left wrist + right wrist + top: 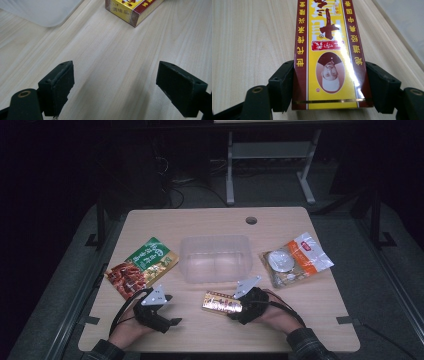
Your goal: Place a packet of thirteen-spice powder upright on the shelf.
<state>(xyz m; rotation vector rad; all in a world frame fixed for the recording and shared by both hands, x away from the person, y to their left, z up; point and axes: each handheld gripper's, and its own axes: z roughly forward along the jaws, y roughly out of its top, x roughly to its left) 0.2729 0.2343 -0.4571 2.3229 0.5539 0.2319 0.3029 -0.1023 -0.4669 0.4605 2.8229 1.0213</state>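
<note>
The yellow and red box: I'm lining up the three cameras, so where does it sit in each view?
High view: the yellow and red box lies near the table's front edge, at the right gripper.
Left gripper view: its corner shows at the top, beyond the open jaws.
Right gripper view: the box runs up the centre, clamped between the jaws.
Shared landmark: the clear plastic tub, beside the box.

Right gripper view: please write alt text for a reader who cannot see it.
A yellow and dark red box lies lengthwise on a pale wooden table, held at its near end between the two black pads of the right tongs. Its print appears upside down, and a clear bin's edge is at upper right.
</note>
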